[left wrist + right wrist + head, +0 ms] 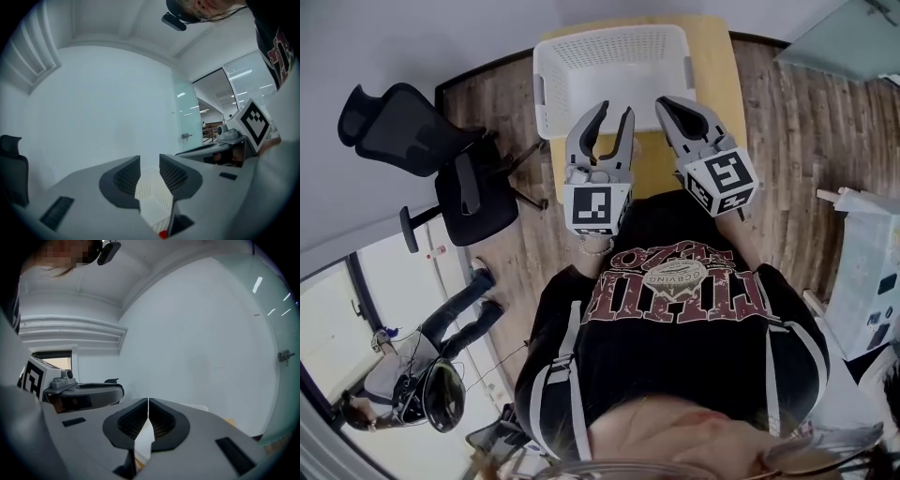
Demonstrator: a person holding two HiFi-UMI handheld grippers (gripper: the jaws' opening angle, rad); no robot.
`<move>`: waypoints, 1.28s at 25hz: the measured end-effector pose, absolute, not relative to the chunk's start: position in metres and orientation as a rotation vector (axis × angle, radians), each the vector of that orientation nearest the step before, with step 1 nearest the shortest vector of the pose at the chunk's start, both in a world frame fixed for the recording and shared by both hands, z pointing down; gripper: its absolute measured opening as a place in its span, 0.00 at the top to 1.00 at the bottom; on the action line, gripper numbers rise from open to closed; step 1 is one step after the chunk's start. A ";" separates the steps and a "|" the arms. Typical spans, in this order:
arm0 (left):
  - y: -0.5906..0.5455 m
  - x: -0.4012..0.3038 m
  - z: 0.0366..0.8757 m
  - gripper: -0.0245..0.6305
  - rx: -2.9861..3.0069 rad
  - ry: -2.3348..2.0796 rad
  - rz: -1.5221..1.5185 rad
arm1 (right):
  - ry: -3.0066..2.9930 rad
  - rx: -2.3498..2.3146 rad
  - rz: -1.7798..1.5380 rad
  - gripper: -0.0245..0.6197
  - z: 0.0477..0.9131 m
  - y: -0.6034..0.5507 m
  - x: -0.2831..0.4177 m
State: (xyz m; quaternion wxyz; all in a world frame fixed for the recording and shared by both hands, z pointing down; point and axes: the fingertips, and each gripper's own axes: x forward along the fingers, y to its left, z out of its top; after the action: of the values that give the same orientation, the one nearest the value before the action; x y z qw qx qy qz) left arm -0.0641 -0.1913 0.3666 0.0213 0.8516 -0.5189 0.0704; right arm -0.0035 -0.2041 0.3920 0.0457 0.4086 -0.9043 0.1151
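Wooden floor [787,141] lies around a small yellow tabletop [717,75] that stands against a pale wall [412,37]. A white perforated basket [546,89] covers most of the tabletop, and as far as the head view shows, nothing lies in it. A black office chair [441,159] stands well apart on the left, and a second person [441,356] sits further back near the glass partition.

Both tools are held up in front of the person's chest, above the near edge of the tabletop, and they touch nothing. The left tongs [615,111] are released: in the left gripper view the left tongs [150,159] have their two ribbed pads clearly apart, and only the basket [152,194] shows through the gap, far below. The right tongs [667,101] are clenched on nothing: in the right gripper view the right tongs [148,400] have the pads pressed together along a thin line.

In my judgement the work is at its very beginning. Nothing is grasped and the basket looks untouched in the middle of the tabletop, just ahead of and below the tongs. I see no loose object on the tabletop or in the basket, so every step of handling seems to be left to do.
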 end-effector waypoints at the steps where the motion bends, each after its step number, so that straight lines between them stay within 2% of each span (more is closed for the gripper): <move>1: -0.192 -0.063 0.365 0.70 2.640 -1.608 0.210 | -2.764 1.247 0.339 0.94 0.390 -0.204 -0.004; 17: -0.206 -0.055 0.352 0.89 2.652 -1.598 0.139 | -2.778 1.323 0.258 0.94 0.370 -0.209 0.002; 32: -0.215 -0.040 0.353 0.89 2.683 -1.492 0.180 | -2.749 1.387 0.227 0.94 0.364 -0.212 0.006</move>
State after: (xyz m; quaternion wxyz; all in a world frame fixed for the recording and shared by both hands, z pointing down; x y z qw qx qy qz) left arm -0.0398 -0.2146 0.3532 0.0331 0.8719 -0.4850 0.0585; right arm 0.0059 -0.2120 0.3642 0.0270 0.4491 -0.8900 0.0737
